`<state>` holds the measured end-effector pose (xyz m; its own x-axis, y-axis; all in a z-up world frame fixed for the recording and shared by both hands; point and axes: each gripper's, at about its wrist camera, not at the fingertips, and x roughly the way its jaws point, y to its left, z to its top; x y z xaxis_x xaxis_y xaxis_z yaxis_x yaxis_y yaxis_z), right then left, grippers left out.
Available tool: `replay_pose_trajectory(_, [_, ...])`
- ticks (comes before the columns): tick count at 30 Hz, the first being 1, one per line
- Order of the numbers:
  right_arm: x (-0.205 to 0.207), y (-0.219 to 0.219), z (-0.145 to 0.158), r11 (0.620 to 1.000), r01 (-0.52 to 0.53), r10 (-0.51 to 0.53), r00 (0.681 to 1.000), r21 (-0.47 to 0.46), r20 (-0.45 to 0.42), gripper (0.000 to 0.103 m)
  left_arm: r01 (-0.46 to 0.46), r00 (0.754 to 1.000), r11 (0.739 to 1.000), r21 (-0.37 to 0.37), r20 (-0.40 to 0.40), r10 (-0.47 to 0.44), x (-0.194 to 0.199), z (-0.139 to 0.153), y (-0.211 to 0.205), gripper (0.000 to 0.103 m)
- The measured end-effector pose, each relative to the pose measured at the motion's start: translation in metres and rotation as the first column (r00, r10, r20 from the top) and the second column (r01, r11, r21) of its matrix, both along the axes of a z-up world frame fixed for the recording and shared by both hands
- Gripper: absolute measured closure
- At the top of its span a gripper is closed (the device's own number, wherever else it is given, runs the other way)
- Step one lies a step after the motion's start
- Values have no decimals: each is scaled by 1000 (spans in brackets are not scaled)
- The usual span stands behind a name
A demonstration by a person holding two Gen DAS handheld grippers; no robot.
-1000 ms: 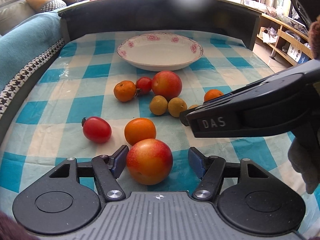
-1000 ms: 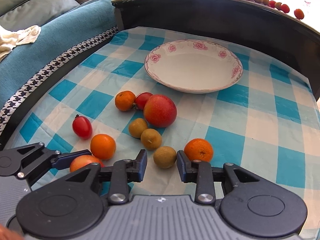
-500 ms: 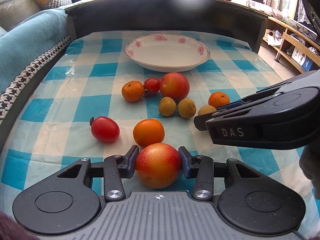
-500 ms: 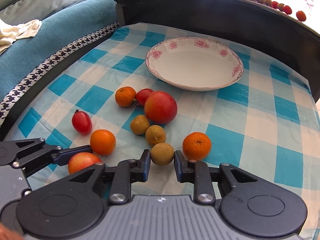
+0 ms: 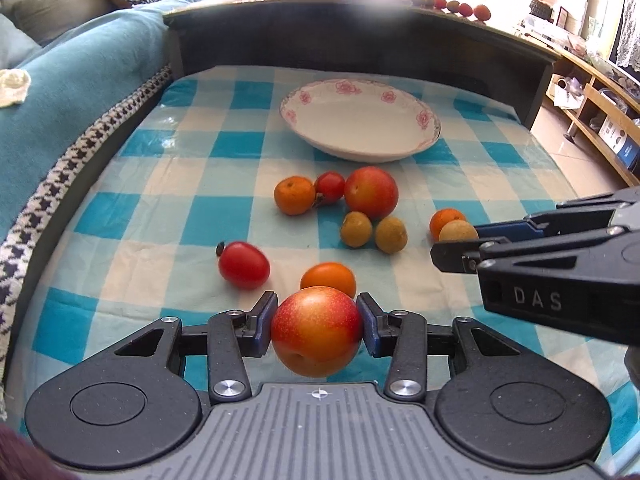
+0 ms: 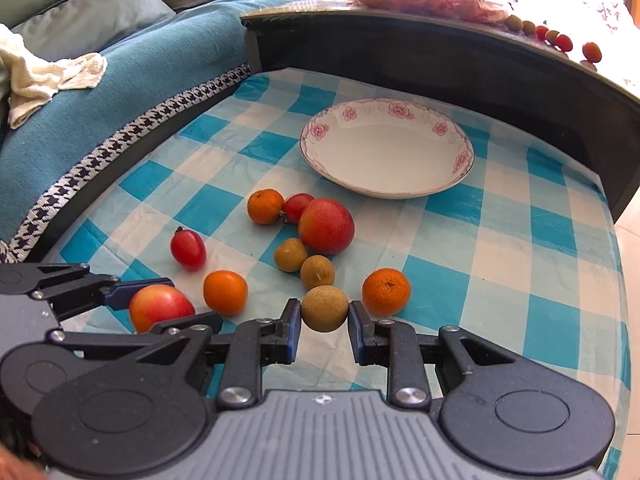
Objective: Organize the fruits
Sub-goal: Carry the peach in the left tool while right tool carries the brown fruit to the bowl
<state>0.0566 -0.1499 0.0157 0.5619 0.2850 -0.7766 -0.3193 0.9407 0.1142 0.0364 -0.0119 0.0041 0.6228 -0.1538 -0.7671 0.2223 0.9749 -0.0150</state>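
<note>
My left gripper (image 5: 317, 320) is shut on a red-yellow plum (image 5: 317, 330), held just above the checked cloth. My right gripper (image 6: 324, 322) is shut on a small tan longan (image 6: 324, 307), also raised a little. From the left wrist view the right gripper (image 5: 460, 248) shows at the right with the longan (image 5: 458, 231) in it. In the right wrist view the left gripper (image 6: 160, 300) with its plum (image 6: 160, 307) sits at the lower left. A white plate (image 6: 308, 140) with pink flowers stands empty at the back.
On the cloth lie a second plum (image 6: 326, 225), three tangerines (image 6: 386, 291) (image 6: 225, 292) (image 6: 265, 206), two cherry tomatoes (image 6: 188, 249) (image 6: 298, 206) and two longans (image 6: 291, 255) (image 6: 317, 271). A dark raised ledge (image 6: 440, 60) bounds the far side; a blue-covered sofa (image 6: 120, 80) lies left.
Both grippers closed: the left on the plum, the right on the longan. Both have since lifted their fruit slightly off the cloth.
</note>
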Motion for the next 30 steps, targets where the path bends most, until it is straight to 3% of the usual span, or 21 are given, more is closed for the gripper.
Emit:
replay_pose_trajectory(12, [21,-9,8,996,53,-53,999,76,-13,76,-33,999,996,-81,-12,32,43,8,0,52])
replay_pose_trajectory(30, [83,-32,32,979,136,-139,990,152,8,76,-13,999,995,-95,45,17,110,33,-19,52])
